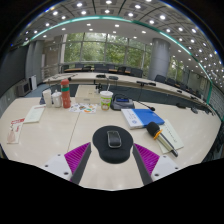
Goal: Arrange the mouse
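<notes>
A dark grey mouse (113, 137) lies on a round black mouse mat (112, 142) on the pale table (50, 140). My gripper (112, 158) is open, its two fingers with magenta pads (77, 156) spread wide at either side of the mat's near edge. The mouse sits just ahead of the fingers, centred between them, not touched by either. The mouse's cable runs off behind it; where it ends is hidden.
Beyond the mat stand a green-and-white cup (106, 99), a red can (65, 92) and white containers (46, 97). Papers (25, 120) lie to the left. A blue book (146, 116), a notebook and pens (165, 137) lie to the right. Desks and windows fill the far room.
</notes>
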A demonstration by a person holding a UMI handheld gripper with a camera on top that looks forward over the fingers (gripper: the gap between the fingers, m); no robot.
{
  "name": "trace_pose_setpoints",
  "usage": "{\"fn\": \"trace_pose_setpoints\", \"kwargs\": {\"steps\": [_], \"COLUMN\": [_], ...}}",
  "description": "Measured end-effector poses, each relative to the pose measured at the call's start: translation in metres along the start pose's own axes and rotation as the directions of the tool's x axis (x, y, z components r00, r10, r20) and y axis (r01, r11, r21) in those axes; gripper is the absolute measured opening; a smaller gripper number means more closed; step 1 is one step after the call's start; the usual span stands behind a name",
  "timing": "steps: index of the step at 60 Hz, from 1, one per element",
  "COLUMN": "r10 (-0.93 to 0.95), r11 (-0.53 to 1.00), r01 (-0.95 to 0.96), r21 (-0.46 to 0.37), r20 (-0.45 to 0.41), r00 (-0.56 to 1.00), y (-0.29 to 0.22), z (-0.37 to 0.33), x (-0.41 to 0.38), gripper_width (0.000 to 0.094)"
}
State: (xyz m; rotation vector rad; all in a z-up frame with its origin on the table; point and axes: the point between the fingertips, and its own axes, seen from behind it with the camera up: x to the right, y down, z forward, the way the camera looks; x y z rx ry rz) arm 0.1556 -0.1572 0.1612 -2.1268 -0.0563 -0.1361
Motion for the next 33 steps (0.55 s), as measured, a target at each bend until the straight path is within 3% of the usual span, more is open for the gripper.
{"fn": "trace_pose_setpoints", "kwargs": {"steps": [16,33], "r10": [0.01,0.013], "r11": [0.999,0.995], "r01": [-0.009,-0.009], "r21": [0.047,0.101], "r20": [-0.018,-0.039], "r00": [1.0,0.999], "y": [0.017,0.011], "z": [-0.11,-0.147], "x": [-0.017,-0.023], "gripper_width": [0.0854,0.0856]}}
